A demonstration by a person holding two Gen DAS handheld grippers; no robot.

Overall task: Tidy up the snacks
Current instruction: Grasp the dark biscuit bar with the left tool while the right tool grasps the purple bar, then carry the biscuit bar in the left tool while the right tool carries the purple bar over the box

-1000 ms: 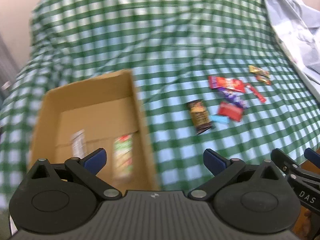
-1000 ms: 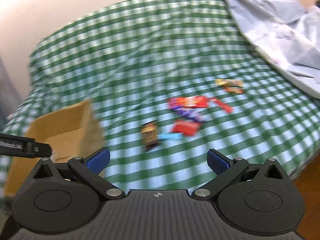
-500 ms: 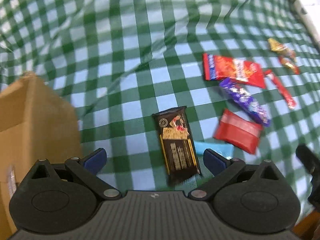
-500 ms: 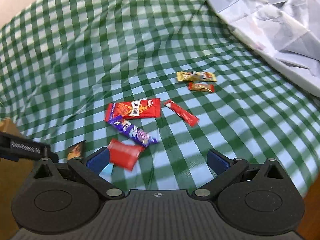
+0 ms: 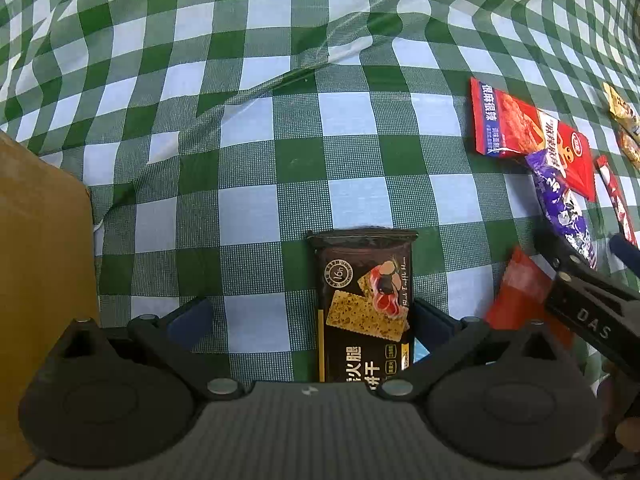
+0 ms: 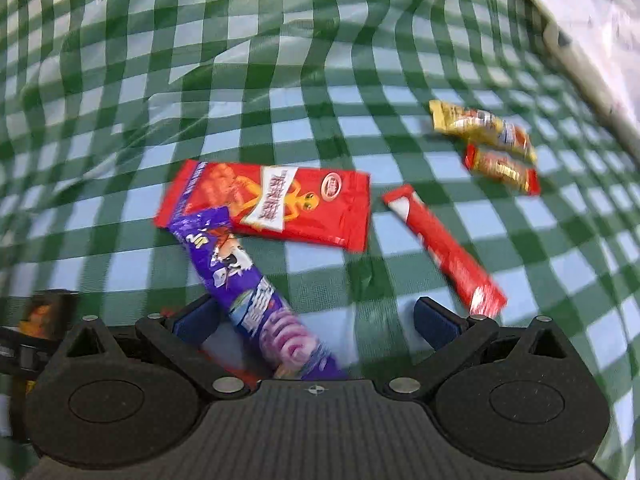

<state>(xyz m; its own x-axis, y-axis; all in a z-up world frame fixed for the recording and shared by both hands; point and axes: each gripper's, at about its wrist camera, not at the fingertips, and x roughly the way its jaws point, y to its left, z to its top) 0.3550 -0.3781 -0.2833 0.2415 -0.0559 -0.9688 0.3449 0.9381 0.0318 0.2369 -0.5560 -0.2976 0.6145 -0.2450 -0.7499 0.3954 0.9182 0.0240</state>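
Note:
My left gripper (image 5: 308, 318) is open, low over the checked cloth, with a black cracker packet (image 5: 366, 304) lying between its fingers, close to the right finger. My right gripper (image 6: 314, 322) is open over a purple snack packet (image 6: 248, 292), which lies between its fingers near the left one. A large red packet (image 6: 268, 204) lies just beyond, partly under the purple one. A red stick (image 6: 444, 248), a yellow bar (image 6: 480, 126) and a small red bar (image 6: 502, 168) lie to the right. The cardboard box (image 5: 40, 248) is at the left of the left wrist view.
The green and white checked cloth (image 5: 280, 120) is wrinkled. A small red packet (image 5: 520, 292) and a blue one (image 5: 420, 354) lie by the black packet. The right gripper (image 5: 580, 276) shows at the right of the left wrist view. Pale bedding (image 6: 592, 32) lies far right.
Both grippers have moved forward and down toward the snacks. The left one has left the box and now straddles the black packet. The right one now straddles the purple packet.

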